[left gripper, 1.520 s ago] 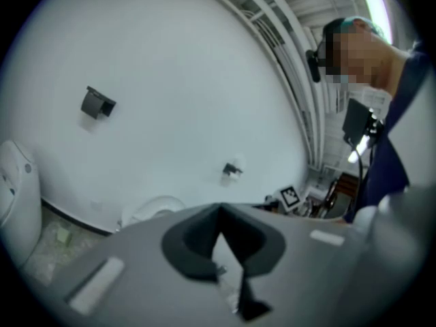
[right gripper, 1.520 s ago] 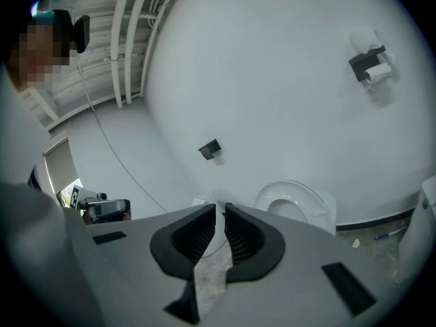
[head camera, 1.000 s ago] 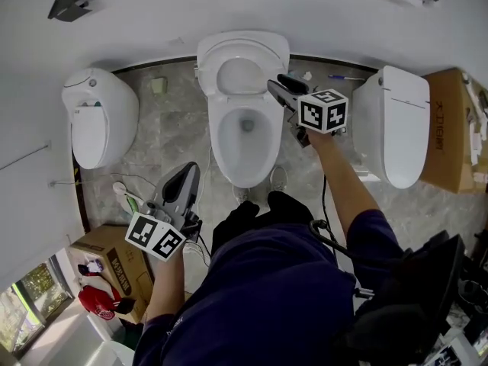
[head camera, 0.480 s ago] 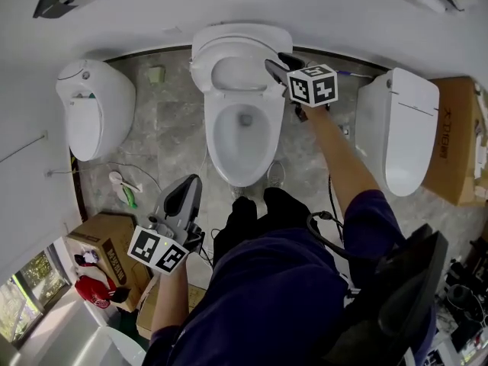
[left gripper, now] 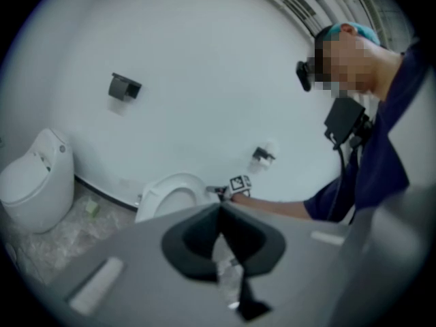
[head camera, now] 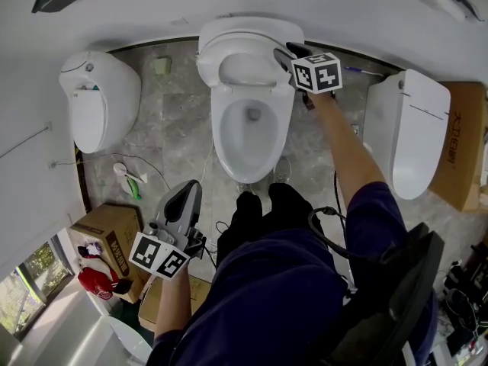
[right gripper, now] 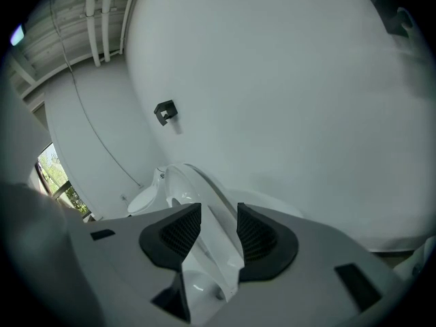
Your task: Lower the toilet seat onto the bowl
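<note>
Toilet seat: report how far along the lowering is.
Done: nothing yet; the seat stands raised behind the bowl. In hand: the right gripper has its jaws, which have just been opening, around the seat's rim, not visibly clamped. To do: grip it and swing it down onto the bowl. The left gripper hangs shut and empty.

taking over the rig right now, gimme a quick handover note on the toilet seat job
Right gripper: jaws apart, just been opening, with the right edge of the raised toilet seat between them; it does not look clamped.
Left gripper: jaws shut, empty, held low and away from the toilet.
Seat: upright at the back of the middle bowl.
Done: right gripper is placed at the seat edge.
Left: take hold of the edge and bring the seat down onto the bowl.
</note>
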A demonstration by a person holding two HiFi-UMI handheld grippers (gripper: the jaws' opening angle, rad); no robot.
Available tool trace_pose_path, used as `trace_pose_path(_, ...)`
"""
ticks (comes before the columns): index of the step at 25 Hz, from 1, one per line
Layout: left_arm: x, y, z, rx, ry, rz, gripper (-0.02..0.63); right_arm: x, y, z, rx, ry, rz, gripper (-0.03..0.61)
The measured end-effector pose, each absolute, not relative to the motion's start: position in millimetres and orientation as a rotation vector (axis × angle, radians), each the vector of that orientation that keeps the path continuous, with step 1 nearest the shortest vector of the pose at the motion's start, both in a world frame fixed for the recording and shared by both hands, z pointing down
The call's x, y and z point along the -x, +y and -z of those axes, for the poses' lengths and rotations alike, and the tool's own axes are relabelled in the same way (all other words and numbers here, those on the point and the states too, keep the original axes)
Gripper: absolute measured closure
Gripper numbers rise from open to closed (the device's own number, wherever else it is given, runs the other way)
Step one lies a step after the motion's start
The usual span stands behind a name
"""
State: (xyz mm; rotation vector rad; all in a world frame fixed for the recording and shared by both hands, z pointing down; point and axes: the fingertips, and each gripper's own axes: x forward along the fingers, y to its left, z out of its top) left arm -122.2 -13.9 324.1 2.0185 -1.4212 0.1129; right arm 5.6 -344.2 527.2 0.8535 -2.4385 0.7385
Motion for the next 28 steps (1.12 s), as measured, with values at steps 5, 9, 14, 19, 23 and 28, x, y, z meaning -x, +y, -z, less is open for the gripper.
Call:
trace_pose_path(5, 126.7, -8.4, -329.0, -2.002, -1.420, -0.124, 0.611, 2.5, -346.9, -537.2, -0.853, -2.423, -0.730, 0.430)
trace_pose_path(9, 132.3, -3.4, -332.2, -1.999, -1.417, -0.125, 0.611, 2.7, -347.9, -541.9, -0.891, -2.407, -0.736, 0.438)
trace_pose_path(14, 141.6, 2.2, -334.4, -1.994, -1.411, -0.120, 0.611, 2.2, -344.5, -541.7, -0.924, -2.391, -0.751, 0.442)
trace_pose_path(19, 146.9, 3.2, -332.6, -2.010, -1.391, -0.118, 0.611, 2.1, -336.7, -538.8, -0.954, -2.387, -0.757, 0.442)
trace_pose_path(23, 148.1, 3.0, -332.1, -2.023, -1.373, -0.112, 0.611, 1.1, -327.0, -537.0, -0.957, -2.385, -0.748, 0.442)
trace_pose_path(28, 148.1, 3.1, -326.4, -2.054, -1.345, -0.108, 0.611, -0.2, -309.8, -533.7, -0.965, -2.371, -0.745, 0.440)
